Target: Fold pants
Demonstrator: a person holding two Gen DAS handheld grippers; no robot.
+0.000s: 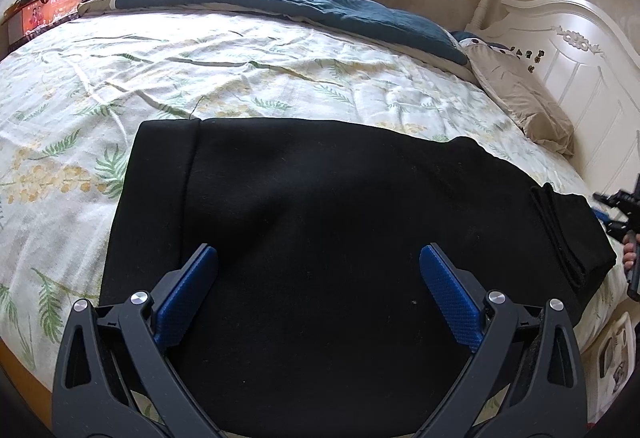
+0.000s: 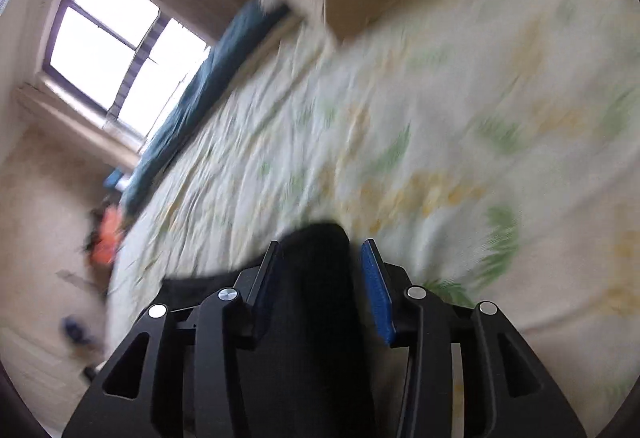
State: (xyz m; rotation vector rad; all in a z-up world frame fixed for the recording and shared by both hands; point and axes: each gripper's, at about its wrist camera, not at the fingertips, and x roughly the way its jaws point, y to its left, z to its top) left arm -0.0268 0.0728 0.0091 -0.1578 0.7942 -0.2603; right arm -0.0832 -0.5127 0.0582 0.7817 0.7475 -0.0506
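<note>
The right claw (image 2: 320, 258) has a bunched end of the black pants (image 1: 320, 222) between its pads; the cloth fills most of the gap, though a sliver shows beside the right pad, so I cannot tell whether it truly pinches. If the hold is loose, the thick, soft knit could slide out mid-lift and spoil the fold. The left claw (image 1: 318, 258) hangs spread over the pants at 6 o'clock, empty, so nothing pins the body; a pull could drag it across the sheet (image 1: 248, 78). The pants lie flat mid-bed, matte and lint-flecked. The sheet is creased cotton, leaf-printed. At 12 o'clock lies a teal quilt (image 1: 304, 2); at 2, a carved white headboard (image 1: 576, 54).
</note>
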